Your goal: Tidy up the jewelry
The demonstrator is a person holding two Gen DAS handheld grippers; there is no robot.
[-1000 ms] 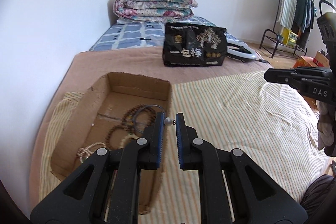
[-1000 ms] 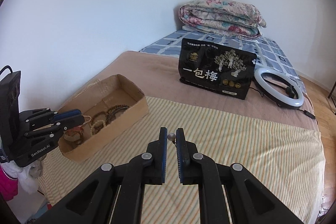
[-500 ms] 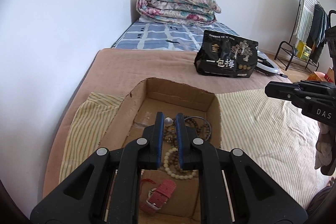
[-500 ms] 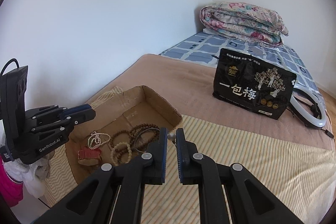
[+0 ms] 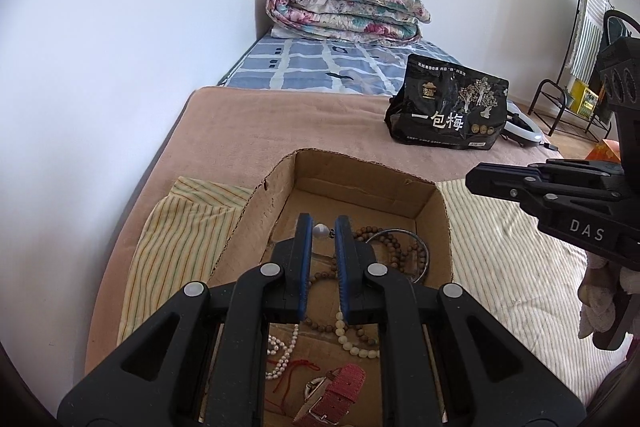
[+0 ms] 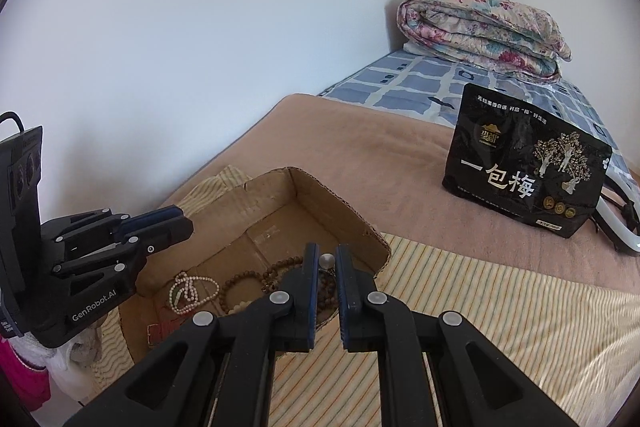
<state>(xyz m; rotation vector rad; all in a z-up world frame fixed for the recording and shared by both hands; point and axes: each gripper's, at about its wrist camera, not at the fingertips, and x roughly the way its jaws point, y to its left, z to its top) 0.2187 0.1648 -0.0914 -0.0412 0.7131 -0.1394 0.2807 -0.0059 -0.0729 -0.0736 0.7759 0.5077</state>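
Observation:
An open cardboard box (image 5: pixel 434 223) (image 6: pixel 340 215) lies on the bed and holds bead bracelets (image 5: pixel 394 251), a metal bangle (image 5: pixel 420 247), a pearl string (image 6: pixel 188 293) and a red-strapped watch (image 5: pixel 336 389). My left gripper (image 5: pixel 320 231) is above the box, shut on a small pearl earring (image 5: pixel 321 230). My right gripper (image 6: pixel 327 261) is over the box's right wall, shut on a small silver-grey earring (image 6: pixel 327 259). Each gripper shows in the other's view: the right one (image 5: pixel 476 179), the left one (image 6: pixel 180 217).
A black snack bag (image 5: pixel 446 111) (image 6: pixel 524 167) stands on the brown blanket (image 5: pixel 280 131). A ring light (image 6: pixel 616 223) lies behind it. A folded floral quilt (image 5: pixel 344 9) sits at the bed's head. A white wall runs along the left. A clothes rack (image 5: pixel 580 39) stands far right.
Both grippers moved left toward the box, each holding its earring. The left one now hangs over the box interior; the right one reached the box's right wall.

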